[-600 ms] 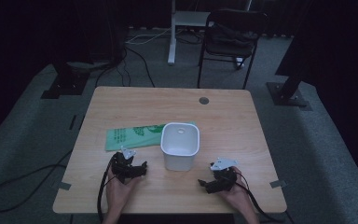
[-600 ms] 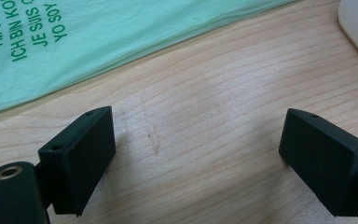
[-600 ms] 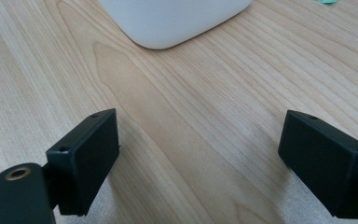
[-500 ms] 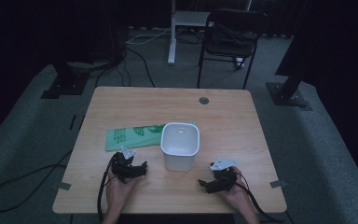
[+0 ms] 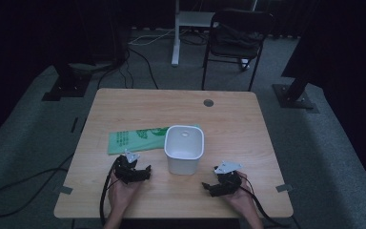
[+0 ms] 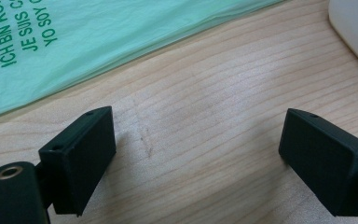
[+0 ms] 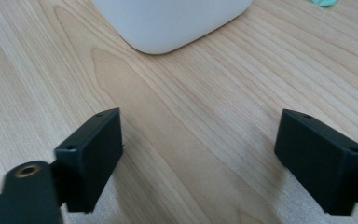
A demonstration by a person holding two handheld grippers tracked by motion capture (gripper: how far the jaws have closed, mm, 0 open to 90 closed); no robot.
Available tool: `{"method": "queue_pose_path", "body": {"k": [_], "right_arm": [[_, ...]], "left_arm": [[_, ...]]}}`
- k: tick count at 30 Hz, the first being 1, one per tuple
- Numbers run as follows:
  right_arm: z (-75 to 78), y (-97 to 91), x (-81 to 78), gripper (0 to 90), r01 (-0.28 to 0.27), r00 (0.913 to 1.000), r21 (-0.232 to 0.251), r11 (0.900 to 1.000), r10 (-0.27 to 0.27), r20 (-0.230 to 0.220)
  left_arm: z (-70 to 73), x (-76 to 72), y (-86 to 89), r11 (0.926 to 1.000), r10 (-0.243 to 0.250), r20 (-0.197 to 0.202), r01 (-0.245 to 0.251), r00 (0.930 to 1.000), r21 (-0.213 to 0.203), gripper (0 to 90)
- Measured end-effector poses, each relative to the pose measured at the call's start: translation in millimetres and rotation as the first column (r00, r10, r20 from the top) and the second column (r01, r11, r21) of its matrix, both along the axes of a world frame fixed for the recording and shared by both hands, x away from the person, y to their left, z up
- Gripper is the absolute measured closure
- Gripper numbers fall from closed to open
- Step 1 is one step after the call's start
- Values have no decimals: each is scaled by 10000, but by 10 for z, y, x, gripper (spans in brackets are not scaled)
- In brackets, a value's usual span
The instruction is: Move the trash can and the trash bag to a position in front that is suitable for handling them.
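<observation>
A white square bin stands upright near the middle of the wooden table. A folded green plastic bag lies flat to its left. My left gripper rests on the table just in front of the bag, left of the bin, open with nothing between its jaws. In the left gripper view the bag lies ahead and the bin's corner shows at top right. My right gripper rests at the bin's front right, open and empty. The right gripper view has the bin close ahead.
A round cable grommet sits near the table's far edge. Beyond the table stand a black chair and a white desk leg. Black stand bases rest on the grey floor. Cables trail from both grippers over the near edge.
</observation>
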State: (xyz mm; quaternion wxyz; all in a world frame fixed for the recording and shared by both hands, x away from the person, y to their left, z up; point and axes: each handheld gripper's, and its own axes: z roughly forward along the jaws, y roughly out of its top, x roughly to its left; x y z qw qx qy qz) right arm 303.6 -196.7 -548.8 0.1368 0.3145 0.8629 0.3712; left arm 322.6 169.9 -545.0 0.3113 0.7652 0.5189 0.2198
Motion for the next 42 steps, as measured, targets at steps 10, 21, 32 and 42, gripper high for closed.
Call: {"method": "queue_pose_path", "body": {"k": [10,21,32,42], "right_arm": [[65,-45,43,365,44,10000,-192,9998,-43,15],[310,33,215,338,-362,9983,-195,9992,371,453],[398,78,351,356,-183,9974,-321,9993,205,692],[466,17,536,374,306,9978,31,9995,-307,583]], "left_arm": [[179,14,-30,9986,-507,368,512,9980,-116,374],[510,417,-245,9850,-1710,1622,1724,9718,57,371],[645,1153,-398,9620,-2388,1307,2528,9622,-1036,372],[570,1263,-614,9063,-3938,955,4035,9142,-1254,432]]}}
